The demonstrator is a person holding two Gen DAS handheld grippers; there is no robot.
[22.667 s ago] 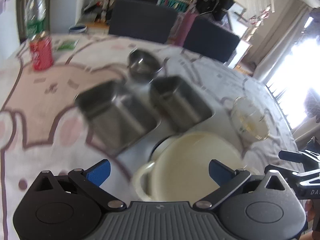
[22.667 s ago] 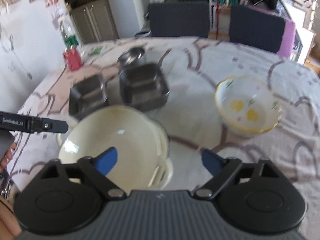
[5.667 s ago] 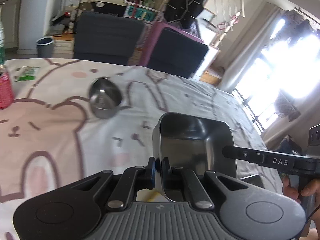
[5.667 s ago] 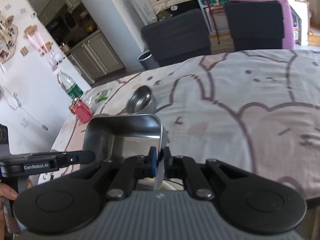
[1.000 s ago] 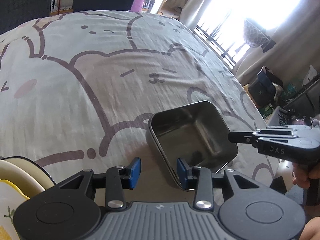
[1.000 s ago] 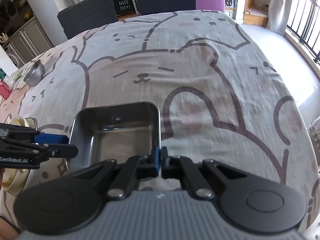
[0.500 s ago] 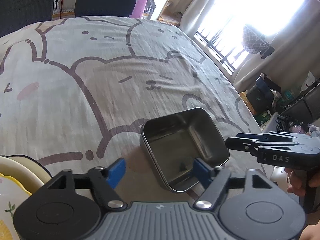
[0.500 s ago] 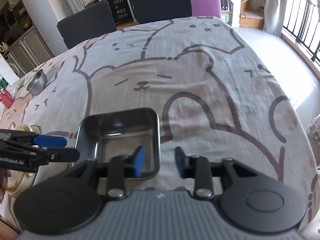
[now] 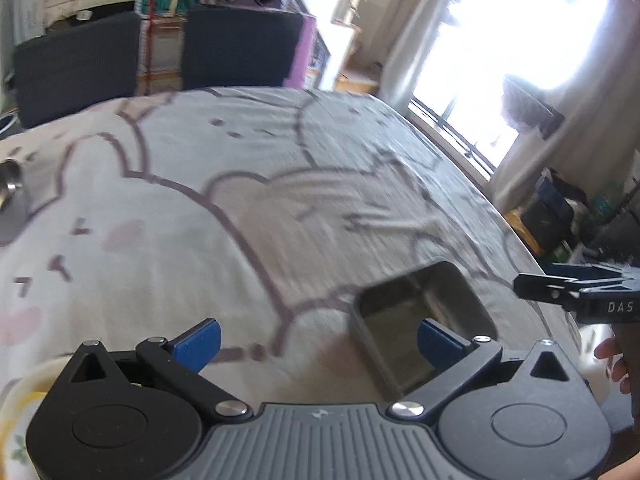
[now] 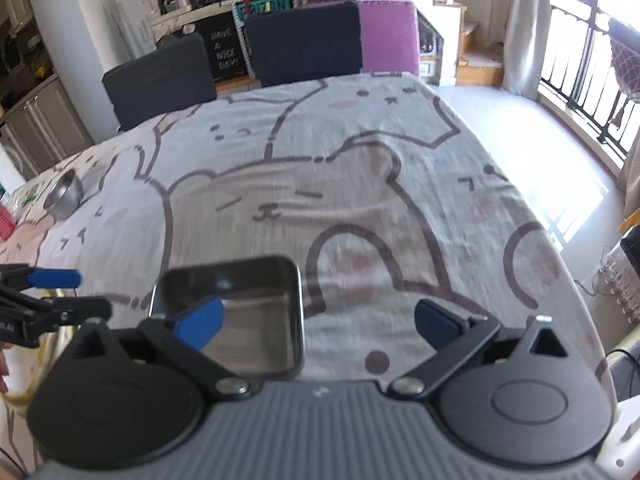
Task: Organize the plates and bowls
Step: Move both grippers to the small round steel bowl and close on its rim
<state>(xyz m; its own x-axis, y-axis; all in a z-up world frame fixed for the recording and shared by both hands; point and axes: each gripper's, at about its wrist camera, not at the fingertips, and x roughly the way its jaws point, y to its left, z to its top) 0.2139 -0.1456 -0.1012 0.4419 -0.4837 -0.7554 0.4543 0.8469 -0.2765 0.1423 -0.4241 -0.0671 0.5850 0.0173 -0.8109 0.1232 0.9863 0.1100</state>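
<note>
A square steel pan (image 9: 404,312) stands on the bear-print tablecloth (image 9: 240,184) near the table's right edge. My left gripper (image 9: 318,340) hovers above its left wall, jaws opening wide, pads off the metal. In the right wrist view the same pan (image 10: 256,312) lies under my right gripper (image 10: 318,320), whose jaws are also opening; its left fingertip (image 10: 200,320) hangs over the pan's inside without touching. Each gripper shows in the other's view: the right gripper (image 9: 580,292), the left gripper (image 10: 44,296).
A small round steel bowl (image 10: 64,194) sits far left on the table. A yellow-rimmed bowl stack (image 9: 16,400) is at the near left. Two dark chairs (image 10: 304,44) stand behind the table. The floor drops off past the right edge (image 10: 560,264).
Both grippers went from gripping the pan's walls to wide open. They rose and tilted up, so the pan now sits lower in both views.
</note>
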